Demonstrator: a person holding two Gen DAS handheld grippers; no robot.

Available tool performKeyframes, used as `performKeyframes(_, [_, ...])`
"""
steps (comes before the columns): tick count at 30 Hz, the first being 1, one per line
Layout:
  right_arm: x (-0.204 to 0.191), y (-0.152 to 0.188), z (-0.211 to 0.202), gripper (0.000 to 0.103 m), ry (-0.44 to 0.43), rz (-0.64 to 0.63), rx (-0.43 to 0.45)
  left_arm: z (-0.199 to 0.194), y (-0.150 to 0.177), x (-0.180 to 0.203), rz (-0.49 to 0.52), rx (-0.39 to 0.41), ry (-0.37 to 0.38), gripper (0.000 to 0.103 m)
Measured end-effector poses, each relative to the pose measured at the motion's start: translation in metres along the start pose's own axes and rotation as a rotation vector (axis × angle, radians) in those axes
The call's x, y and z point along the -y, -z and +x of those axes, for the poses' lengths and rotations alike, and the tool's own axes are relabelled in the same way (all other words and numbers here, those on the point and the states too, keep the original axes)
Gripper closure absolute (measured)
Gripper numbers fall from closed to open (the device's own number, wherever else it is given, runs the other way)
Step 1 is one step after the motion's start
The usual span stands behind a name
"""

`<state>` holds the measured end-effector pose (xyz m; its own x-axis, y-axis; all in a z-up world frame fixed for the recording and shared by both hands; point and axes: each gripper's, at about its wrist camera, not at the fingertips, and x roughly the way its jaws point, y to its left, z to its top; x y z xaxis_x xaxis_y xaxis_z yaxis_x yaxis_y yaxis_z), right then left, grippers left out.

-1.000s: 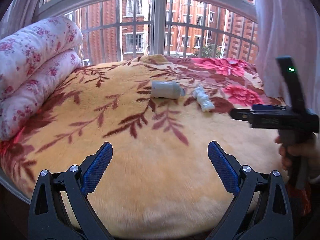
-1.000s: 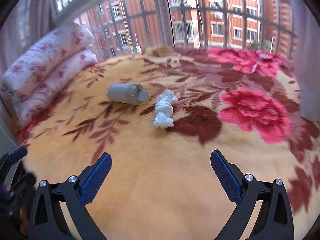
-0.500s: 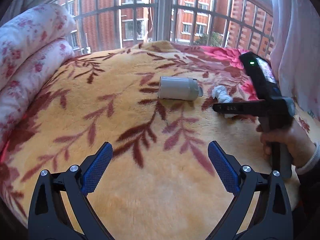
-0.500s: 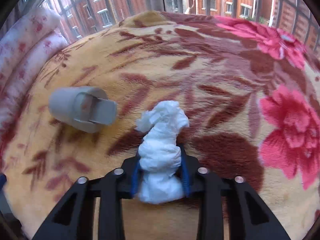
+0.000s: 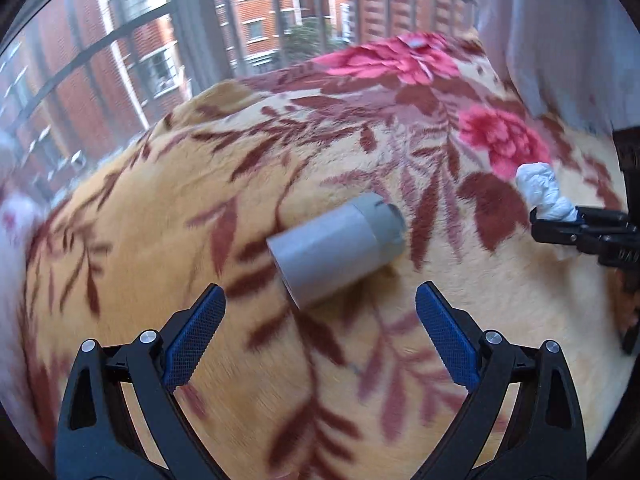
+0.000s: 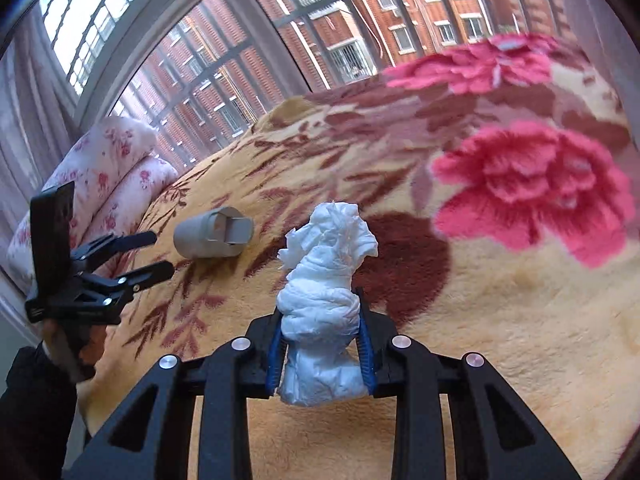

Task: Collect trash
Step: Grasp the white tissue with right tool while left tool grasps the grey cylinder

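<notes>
A grey plastic container lies on its side on the floral blanket, just ahead of my left gripper. That gripper is open, its blue pads either side of the container's near end without touching it. In the right wrist view the same grey container lies left of centre, with the left gripper beside it. My right gripper is shut on a crumpled white tissue wad, lifted a little off the blanket. From the left wrist view the tissue wad shows at the right edge.
Rolled pink floral bedding lies along the bed's left side. A barred window runs behind the bed, and a pale curtain hangs at the right. A hand in a dark sleeve holds the left tool.
My right gripper went from open to shut on the tissue wad and lifted it. My left gripper moved in toward the grey container and rolled, staying open.
</notes>
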<state>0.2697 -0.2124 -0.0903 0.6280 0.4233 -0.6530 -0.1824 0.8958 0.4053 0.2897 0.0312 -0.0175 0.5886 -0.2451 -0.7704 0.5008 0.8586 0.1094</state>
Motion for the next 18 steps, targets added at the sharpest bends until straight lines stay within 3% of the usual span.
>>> performKeyframes(4, [0.009, 0.002, 0.006, 0.073, -0.021, 0.046, -0.021, 0.006, -0.009, 0.004, 0.170, -0.011, 0.030, 0.009])
performKeyframes(9, [0.009, 0.004, 0.006, 0.073, -0.019, 0.054, -0.015, 0.028, -0.015, 0.008, 0.335, -0.085, 0.112, 0.010])
performKeyframes(15, [0.017, 0.004, 0.011, 0.072, -0.028, 0.091, -0.028, 0.052, -0.015, 0.018, 0.456, -0.112, 0.151, 0.010])
performKeyframes(18, [0.018, 0.004, 0.013, 0.072, -0.034, 0.097, -0.037, 0.062, -0.014, 0.016, 0.426, -0.108, 0.181, 0.011])
